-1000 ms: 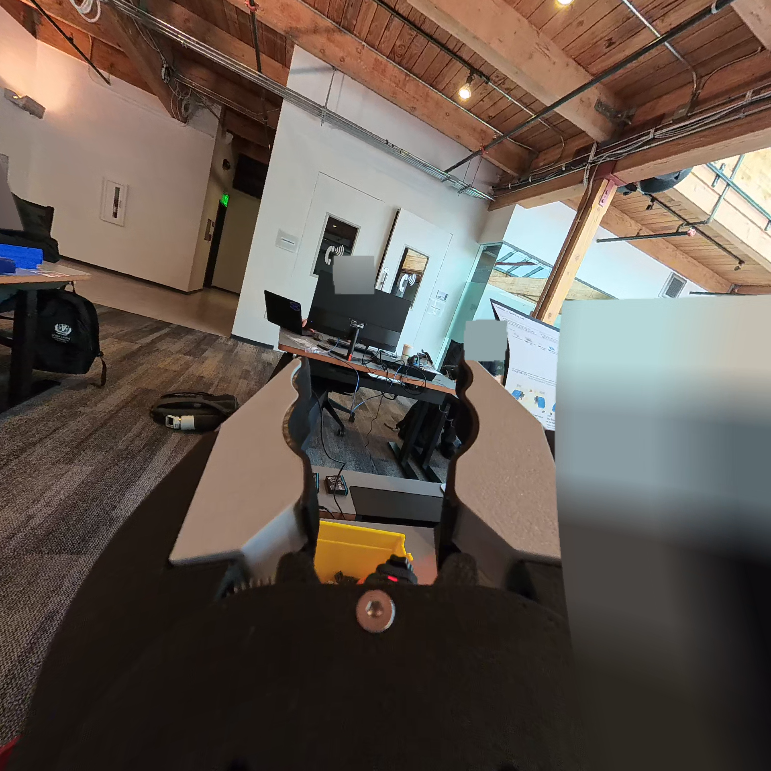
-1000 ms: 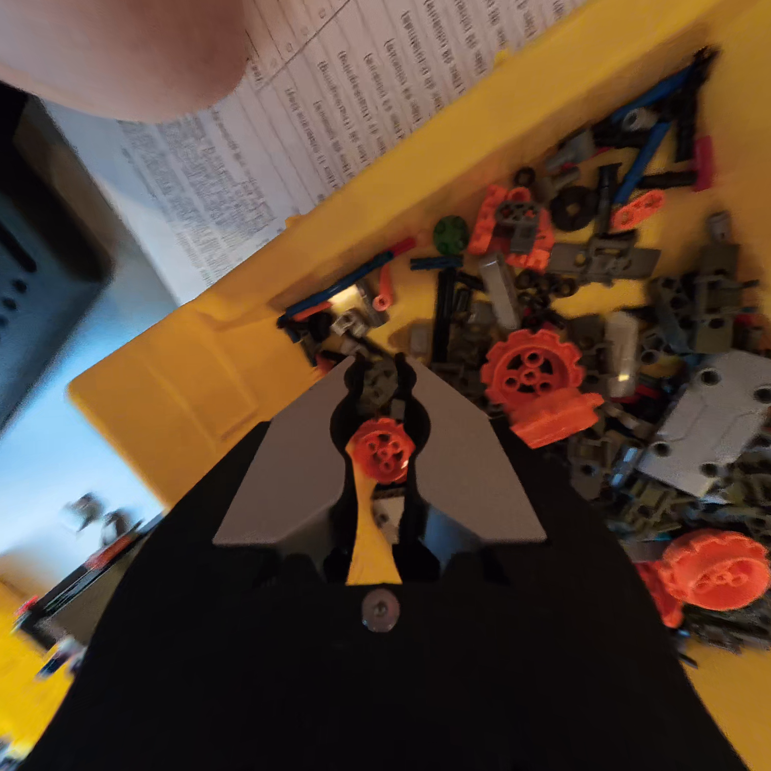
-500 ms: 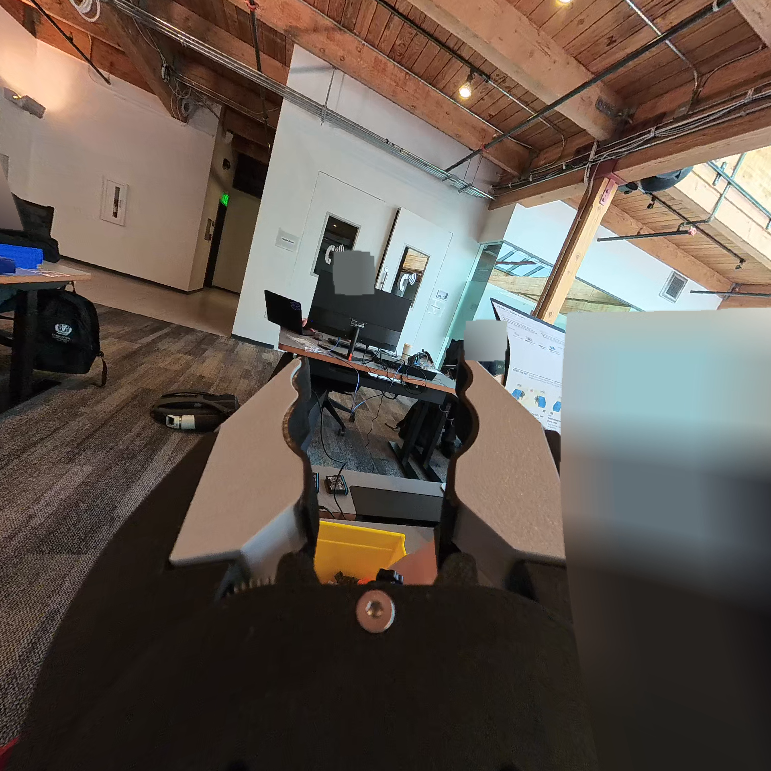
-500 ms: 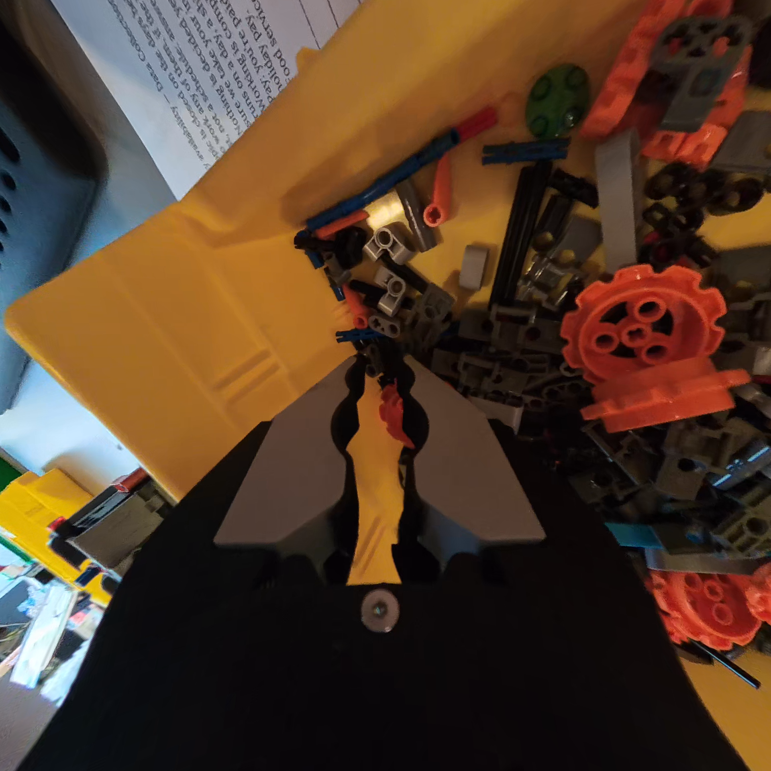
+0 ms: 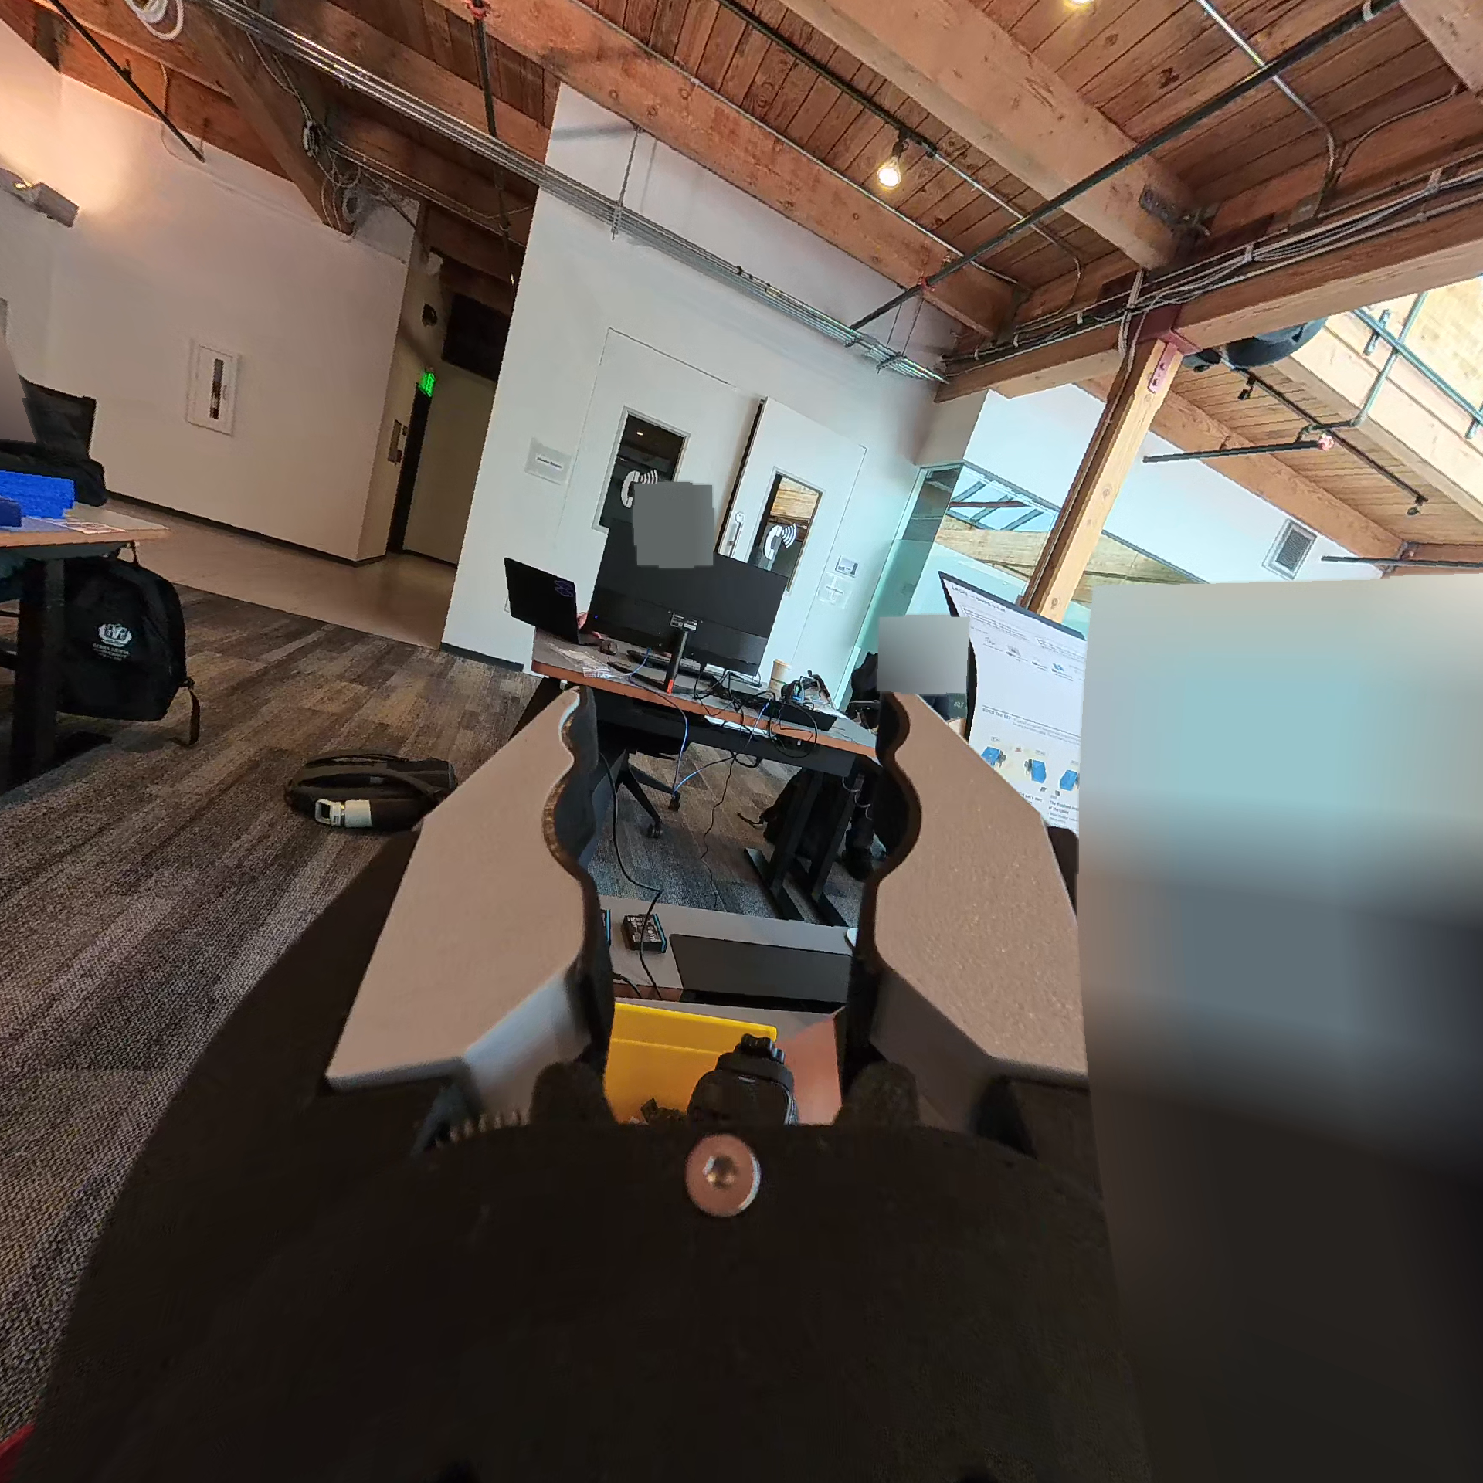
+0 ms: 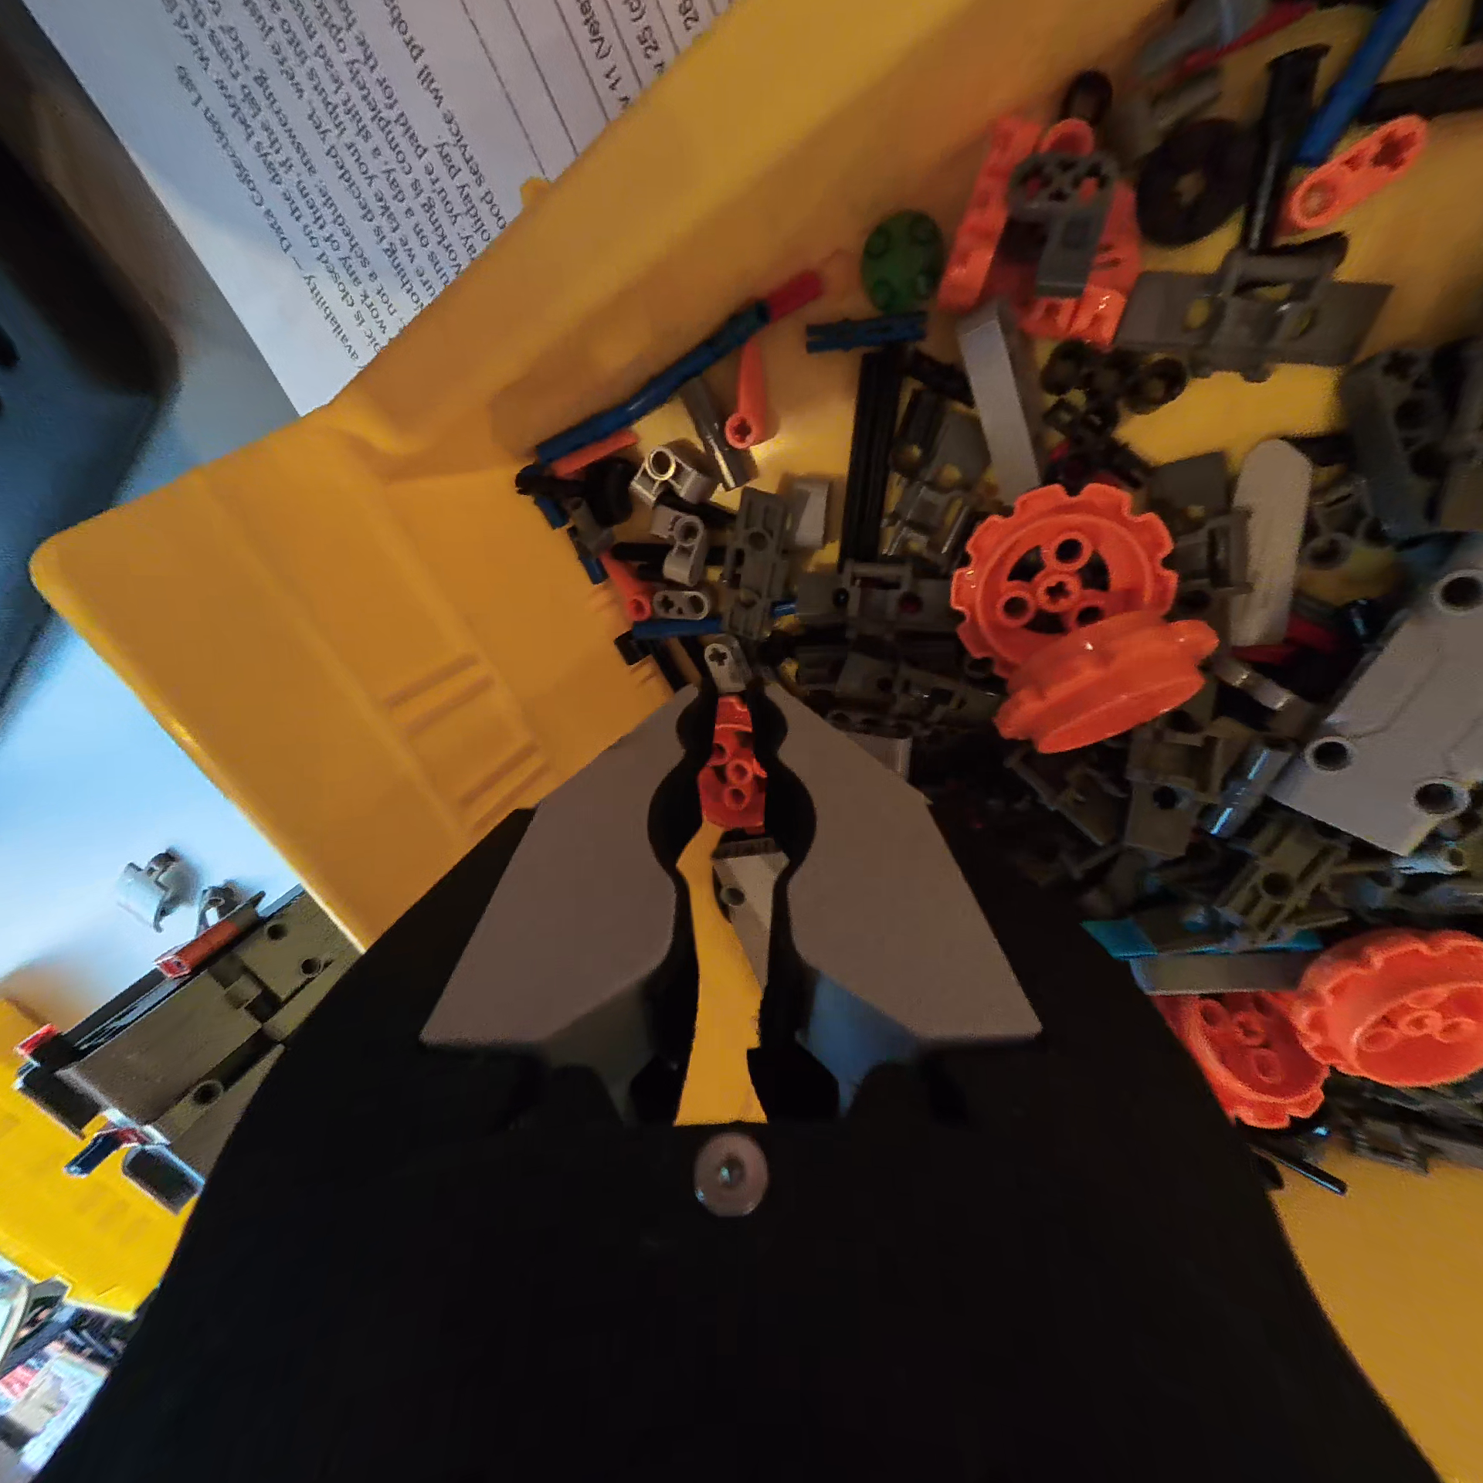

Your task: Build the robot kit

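My right gripper (image 6: 732, 696) is shut on a small orange wheel (image 6: 730, 772), with its tips over the corner of a yellow bin (image 6: 265, 610). The bin holds a heap of grey, black and orange building-toy parts. A small grey connector (image 6: 726, 663) lies just past the fingertips, and a grey piece (image 6: 746, 883) shows between the fingers behind the wheel. A large orange toothed wheel (image 6: 1063, 594) lies to the right. My left gripper (image 5: 732, 710) is open and empty, held level and facing the room. Below it are the yellow bin (image 5: 682, 1043) and the top of the other gripper (image 5: 746, 1083).
A printed sheet (image 6: 385, 160) lies beyond the bin. A grey block assembly (image 6: 160, 1035) sits outside the bin at the left. In the left wrist view there is a desk with a monitor (image 5: 690, 610), a backpack (image 5: 120, 642), a bag on the carpet (image 5: 361, 790) and a poster board (image 5: 1019, 706). About 35 cm separates my left fingertips from my right.
The right gripper has drawn back a little from the heap with the orange wheel still between its fingers, and the wheel has turned. The left gripper has stayed still and open.
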